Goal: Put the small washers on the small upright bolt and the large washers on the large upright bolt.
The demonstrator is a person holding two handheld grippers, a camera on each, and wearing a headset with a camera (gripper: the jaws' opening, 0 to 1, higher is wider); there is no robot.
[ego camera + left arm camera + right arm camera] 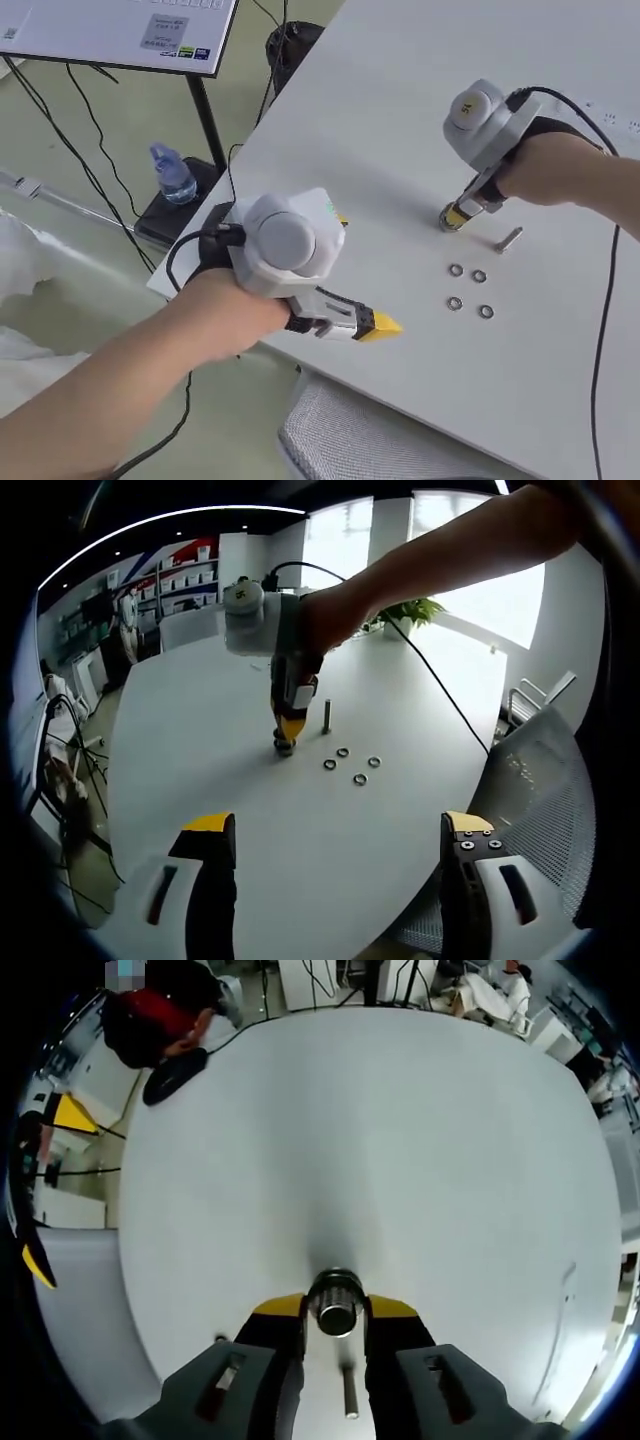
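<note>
My right gripper (455,217) points down at the white table (380,120), shut on the large bolt (335,1303), whose round end shows between the yellow-tipped jaws. The left gripper view shows that bolt (284,746) touching the tabletop. The small bolt (508,240) stands just right of it and looks upright (326,717). Several small washers (470,290) lie loose in a cluster in front of both bolts (350,764). My left gripper (385,325) hovers near the table's front edge, its jaws wide open with nothing between them (338,825).
A grey mesh chair (370,435) sits under the table's near edge. On the floor to the left are a water bottle (173,175) and cables. A screen (120,30) stands at the top left. The right gripper's cable (605,330) trails across the table.
</note>
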